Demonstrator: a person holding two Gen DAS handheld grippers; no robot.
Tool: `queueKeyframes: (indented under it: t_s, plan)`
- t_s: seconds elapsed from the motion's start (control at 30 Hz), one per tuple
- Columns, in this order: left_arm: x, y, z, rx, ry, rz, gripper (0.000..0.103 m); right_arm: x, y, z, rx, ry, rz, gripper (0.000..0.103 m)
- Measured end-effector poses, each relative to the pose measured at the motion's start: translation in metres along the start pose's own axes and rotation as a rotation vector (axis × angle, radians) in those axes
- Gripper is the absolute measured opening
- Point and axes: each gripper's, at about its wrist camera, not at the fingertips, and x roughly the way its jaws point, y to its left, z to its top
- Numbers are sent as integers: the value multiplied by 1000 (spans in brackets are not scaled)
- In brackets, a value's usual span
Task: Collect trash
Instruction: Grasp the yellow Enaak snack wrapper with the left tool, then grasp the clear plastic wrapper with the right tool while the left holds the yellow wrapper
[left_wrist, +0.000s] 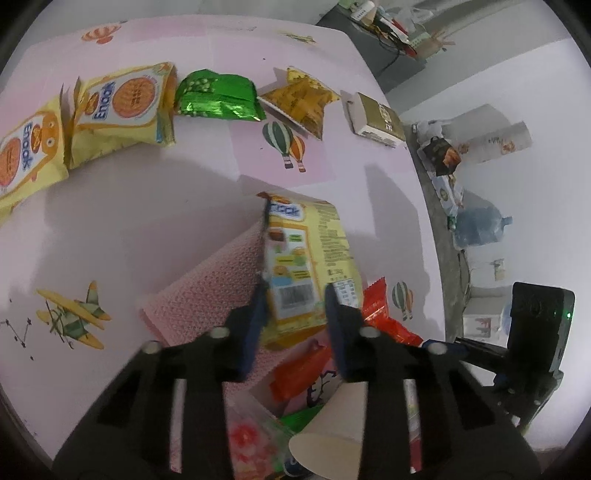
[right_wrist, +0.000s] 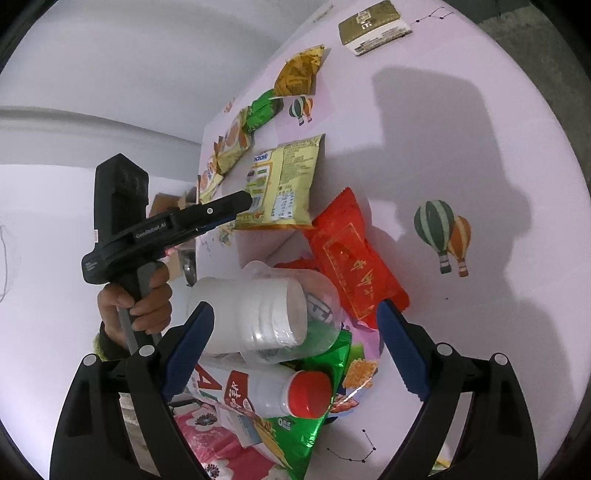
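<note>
Trash wrapper (left_wrist: 306, 258) gripped by left tool (left_wrist: 295, 295) — right tool (right_wrist: 295, 332) released.

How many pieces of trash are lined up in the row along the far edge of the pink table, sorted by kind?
Yellow Enaak packets: 2
Green foil packet: 1
Mustard packet: 1
Gold box: 1
Total: 5
</note>
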Motion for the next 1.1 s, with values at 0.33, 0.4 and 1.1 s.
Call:
queueKeyframes:
  t_s: [0.33,0.4,1.1]
  plan:
    - [-9,6,-4,13,-68,-55,0,-28,72,-23,-440,-156,-194,88]
    - [-15,5,-4,29,-97,-57,0,-26,94,-39,-606,-172,-236,86]
    - [-71,16,-17,36,-295,-44,0,71,161,-41,-769,62,-521,28]
